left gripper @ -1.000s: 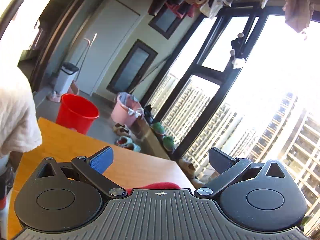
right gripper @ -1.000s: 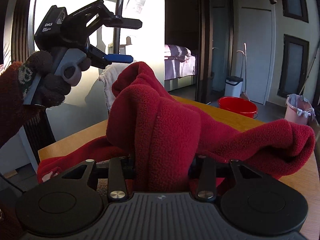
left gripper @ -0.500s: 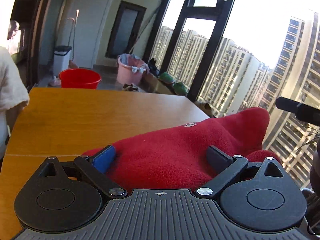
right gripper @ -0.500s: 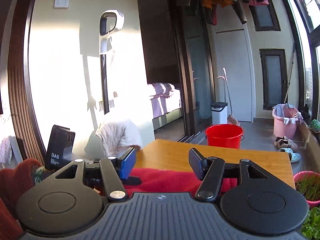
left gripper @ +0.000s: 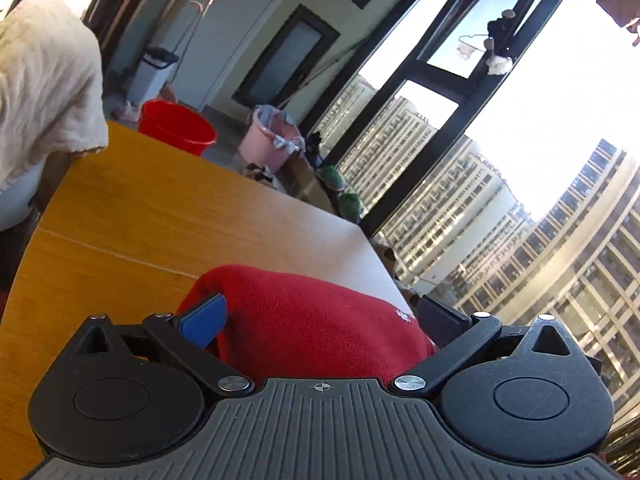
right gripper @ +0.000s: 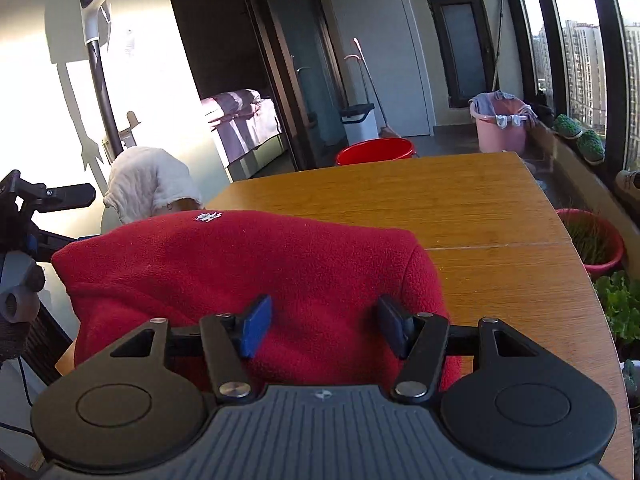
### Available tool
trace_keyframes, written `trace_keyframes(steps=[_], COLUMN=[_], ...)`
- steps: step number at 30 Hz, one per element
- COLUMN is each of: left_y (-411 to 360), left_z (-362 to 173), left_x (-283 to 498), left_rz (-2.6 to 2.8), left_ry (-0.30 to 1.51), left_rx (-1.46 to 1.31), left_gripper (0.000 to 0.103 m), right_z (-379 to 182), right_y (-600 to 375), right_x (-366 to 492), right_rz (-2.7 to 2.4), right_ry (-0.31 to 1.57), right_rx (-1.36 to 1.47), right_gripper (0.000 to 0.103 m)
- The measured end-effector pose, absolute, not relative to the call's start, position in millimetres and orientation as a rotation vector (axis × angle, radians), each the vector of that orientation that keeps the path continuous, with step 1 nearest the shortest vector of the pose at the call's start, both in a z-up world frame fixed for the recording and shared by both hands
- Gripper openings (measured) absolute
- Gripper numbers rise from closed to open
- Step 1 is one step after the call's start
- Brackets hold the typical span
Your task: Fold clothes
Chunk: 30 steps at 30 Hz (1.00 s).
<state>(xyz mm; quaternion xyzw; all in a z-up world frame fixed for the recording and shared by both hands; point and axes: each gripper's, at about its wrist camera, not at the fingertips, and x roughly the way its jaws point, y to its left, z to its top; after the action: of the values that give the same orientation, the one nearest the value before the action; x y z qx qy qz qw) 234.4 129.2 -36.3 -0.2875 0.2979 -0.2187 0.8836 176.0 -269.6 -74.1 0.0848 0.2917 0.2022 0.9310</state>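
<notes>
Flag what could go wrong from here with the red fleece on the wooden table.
1. The red fleece garment sits bunched at the near end of the wooden table; it could slide off the edge.
2. Both the right gripper and left gripper stand open around the fabric without pinching it, so closing now may grab several layers and spoil the fold.

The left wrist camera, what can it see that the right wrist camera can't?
Only the left wrist view shows the hanger high on the window. Only the right wrist view shows the bed and the red plant pot. Both show the red fleece on the wooden table, the red bucket and the pink tub.
</notes>
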Motion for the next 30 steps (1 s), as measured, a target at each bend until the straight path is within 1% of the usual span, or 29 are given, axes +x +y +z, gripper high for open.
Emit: trace_keyframes(steps=[3,6,8,9,10,11,15,17,21,24,26,30], left_y=[123,111,112,114,114,114,120,121,120,119,121,125], left_z=[-55,-70,-76,-79,-80,-80,-82,-87,-98,-96,-93,-77], left_x=[255,262,260,259,258,257,254,260,281,301,317,355], left_rz=[-0.398,-0.399,-0.409,-0.412,-0.414,-0.414,-0.425,-0.446,-0.519,-0.543,-0.547,-0.521], left_ry=[0.75,0.793,0.802,0.806,0.808,0.809,0.799,0.803,0.819,0.789,0.776,0.731], left_rx=[-0.618,-0.562,-0.579,-0.587,-0.584,-0.573,-0.602,-0.65,-0.734,-0.729,-0.731,-0.697], left_gripper=[0.103,0.099,0.09,0.09,0.089,0.089,0.089,0.089,0.089,0.087,0.085,0.083], right_z=[-73,-60,-47,-45,-43,-50,-78,-93,-104,-103,-100,-78], right_y=[-270,-279,-291,-296,-301,-303,-311,-317,-320,-320,-319,-308], right_x=[171,169,175,182,190,197,226,229,234,244,256,293], right_rz=[0.403,0.376,0.334,0.321,0.311,0.325,0.382,0.429,0.485,0.503,0.505,0.497], right_ry=[0.587,0.559,0.545,0.557,0.574,0.621,0.806,0.848,0.84,0.803,0.767,0.687], right_rx=[0.157,0.164,0.205,0.231,0.258,0.297,0.459,0.558,0.609,0.617,0.617,0.559], right_gripper=[0.058,0.058,0.063,0.065,0.07,0.072,0.072,0.071,0.068,0.062,0.056,0.051])
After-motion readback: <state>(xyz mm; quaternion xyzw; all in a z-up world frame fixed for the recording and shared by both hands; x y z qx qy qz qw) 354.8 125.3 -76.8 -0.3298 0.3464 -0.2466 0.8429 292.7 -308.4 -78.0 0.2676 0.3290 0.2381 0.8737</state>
